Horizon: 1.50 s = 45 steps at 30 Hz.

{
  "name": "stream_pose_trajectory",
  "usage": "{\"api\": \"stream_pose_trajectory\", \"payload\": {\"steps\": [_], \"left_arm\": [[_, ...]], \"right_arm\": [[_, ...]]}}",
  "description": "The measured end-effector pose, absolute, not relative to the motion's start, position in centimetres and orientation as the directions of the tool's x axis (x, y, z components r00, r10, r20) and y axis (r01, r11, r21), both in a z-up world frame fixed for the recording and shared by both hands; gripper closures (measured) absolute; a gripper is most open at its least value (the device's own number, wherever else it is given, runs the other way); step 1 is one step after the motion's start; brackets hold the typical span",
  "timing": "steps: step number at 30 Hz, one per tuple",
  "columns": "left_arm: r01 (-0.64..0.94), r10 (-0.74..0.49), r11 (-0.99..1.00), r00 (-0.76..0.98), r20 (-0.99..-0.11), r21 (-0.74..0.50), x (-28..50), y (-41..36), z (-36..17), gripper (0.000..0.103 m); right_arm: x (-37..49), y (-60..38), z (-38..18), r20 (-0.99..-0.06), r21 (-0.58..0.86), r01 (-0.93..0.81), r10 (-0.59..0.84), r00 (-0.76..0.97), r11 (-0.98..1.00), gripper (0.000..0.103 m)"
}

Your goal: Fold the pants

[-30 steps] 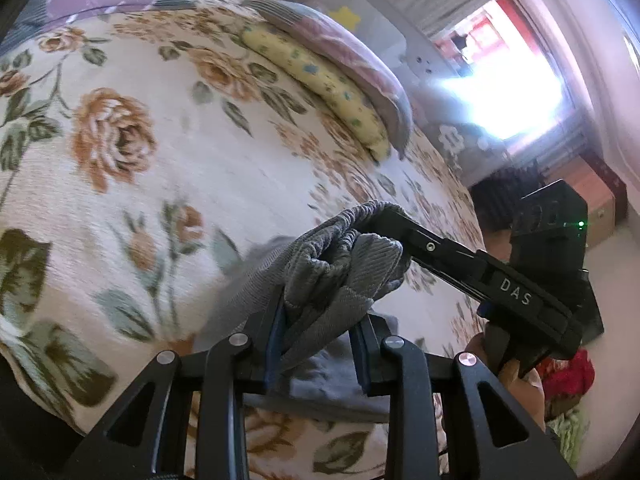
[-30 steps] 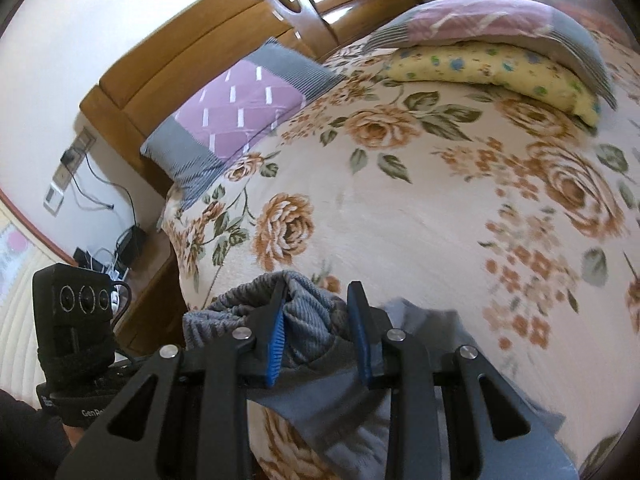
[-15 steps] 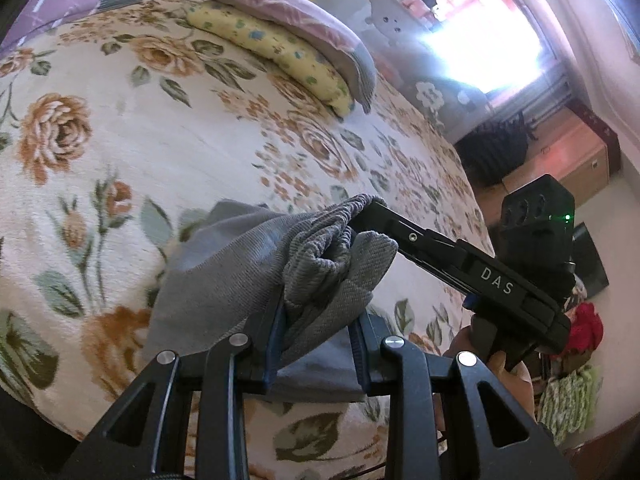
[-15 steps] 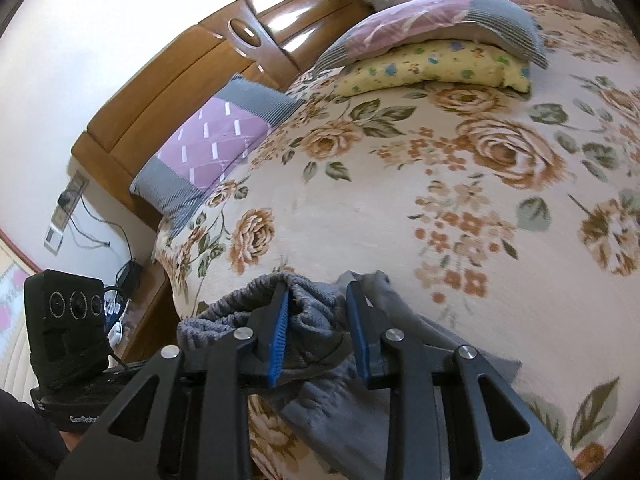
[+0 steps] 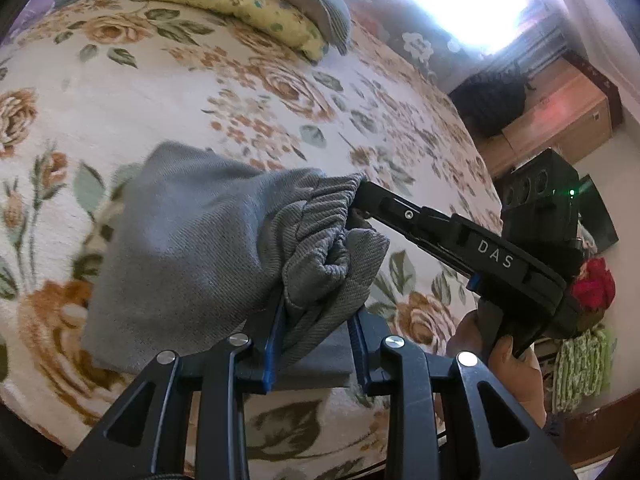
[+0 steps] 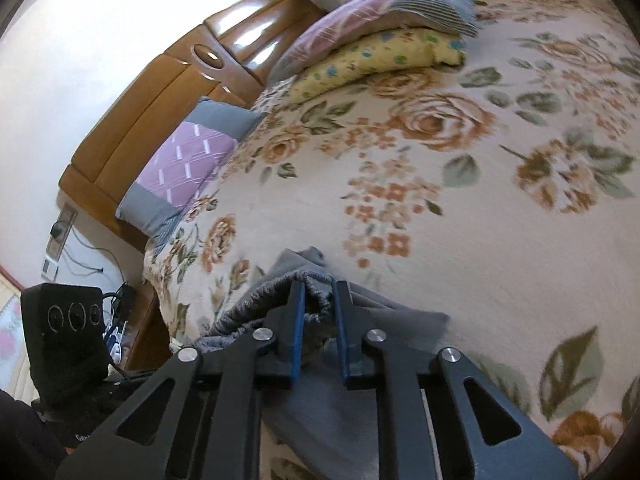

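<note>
Grey pants (image 5: 192, 240) in both tools

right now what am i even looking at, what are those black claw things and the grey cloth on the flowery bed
Those claws are hand-held two-finger grippers, one in each of a person's hands, each with a fisheye camera looking along its fingers. One picture is from the left gripper, the other from the right gripper. The left view also shows the right gripper from the side, with the hand holding it. The surface is a bed with a cream rose-patterned blanket, with a yellow dotted pillow and a pink and grey pillow stacked on it. The grey ribbed knit pants lie bunched at the bed's near edge. The left gripper pinches a fold; the right's jaws are closing on the waistband.
</note>
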<state>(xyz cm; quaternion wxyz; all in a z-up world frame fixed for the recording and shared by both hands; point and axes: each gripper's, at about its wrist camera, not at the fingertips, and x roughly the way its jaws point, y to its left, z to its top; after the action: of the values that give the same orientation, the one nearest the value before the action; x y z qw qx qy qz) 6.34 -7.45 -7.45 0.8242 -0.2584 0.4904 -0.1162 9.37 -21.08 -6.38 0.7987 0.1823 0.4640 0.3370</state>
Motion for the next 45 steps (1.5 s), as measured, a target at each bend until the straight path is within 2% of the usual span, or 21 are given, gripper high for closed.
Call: {"api": "stream_pose_trajectory", "payload": {"steps": [11, 14, 19, 22, 29, 31, 33, 35, 36, 41, 42, 43, 44, 45], "left_arm": [[0.029, -0.461, 0.869, 0.407, -0.789, -0.494, 6.9, -11.1, -9.8, 0.074], [0.036, -0.489, 0.854, 0.396, -0.777, -0.519, 6.8, -10.7, -9.9, 0.073], [0.066, -0.545, 0.82, 0.393, -0.741, -0.569, 5.9, -9.3, -8.8, 0.065], [0.08, -0.574, 0.8, 0.392, -0.719, -0.595, 5.1, -8.5, -8.0, 0.065], [0.093, -0.511, 0.841, 0.464, -0.724, -0.533, 3.0, -5.3, -5.9, 0.063], [0.071, -0.475, 0.857, 0.494, -0.729, -0.51, 2.9, -3.7, -5.7, 0.063], [0.034, -0.444, 0.866, 0.509, -0.737, -0.498, 2.9, -2.1, -5.9, 0.063], [-0.01, -0.42, 0.868, 0.515, -0.747, -0.496, 3.0, -0.5, -6.4, 0.063], [-0.026, -0.415, 0.868, 0.512, -0.752, -0.496, 3.1, 0.1, -6.7, 0.063], [-0.062, -0.394, 0.872, 0.498, -0.772, -0.485, 3.7, 1.1, -8.0, 0.062], [-0.065, -0.394, 0.871, 0.498, -0.772, -0.487, 3.7, 1.1, -8.1, 0.062], [-0.062, -0.4, 0.869, 0.497, -0.77, -0.491, 3.7, 1.1, -8.2, 0.062], [-0.056, -0.406, 0.868, 0.493, -0.769, -0.494, 3.8, 0.9, -8.3, 0.062], [-0.05, -0.408, 0.869, 0.491, -0.77, -0.493, 3.8, 0.7, -8.3, 0.062]], "right_arm": [[8.4, -25.2, -9.4, -0.624, 0.651, -0.254, 0.695, 0.359, 0.715, 0.09], [8.0, -25.8, -10.1, -0.614, 0.676, -0.218, 0.702, 0.36, 0.703, 0.087], [6.9, -26.3, -9.2, -0.643, 0.636, -0.203, 0.657, 0.394, 0.745, 0.086], [5.8, -26.4, -8.1, -0.65, 0.609, -0.212, 0.634, 0.419, 0.764, 0.086], [3.3, -25.3, -4.4, -0.628, 0.571, -0.273, 0.626, 0.462, 0.775, 0.086], [2.8, -24.2, -3.9, -0.65, 0.545, -0.279, 0.609, 0.455, 0.79, 0.086], [2.3, -23.1, -4.2, -0.69, 0.503, -0.269, 0.569, 0.446, 0.821, 0.082], [1.6, -22.1, -4.8, -0.722, 0.469, -0.264, 0.538, 0.435, 0.843, 0.064], [1.3, -21.7, -5.1, -0.728, 0.462, -0.268, 0.534, 0.429, 0.845, 0.061], [0.5, -19.8, -6.6, -0.749, 0.452, -0.276, 0.529, 0.4, 0.848, 0.061], [0.5, -19.4, -6.8, -0.758, 0.439, -0.281, 0.52, 0.394, 0.853, 0.061], [0.5, -19.1, -7.0, -0.769, 0.42, -0.285, 0.504, 0.393, 0.862, 0.071], [0.4, -19.1, -7.1, -0.778, 0.404, -0.286, 0.49, 0.393, 0.869, 0.097], [0.3, -19.2, -7.1, -0.777, 0.413, -0.285, 0.498, 0.385, 0.865, 0.097]]}}
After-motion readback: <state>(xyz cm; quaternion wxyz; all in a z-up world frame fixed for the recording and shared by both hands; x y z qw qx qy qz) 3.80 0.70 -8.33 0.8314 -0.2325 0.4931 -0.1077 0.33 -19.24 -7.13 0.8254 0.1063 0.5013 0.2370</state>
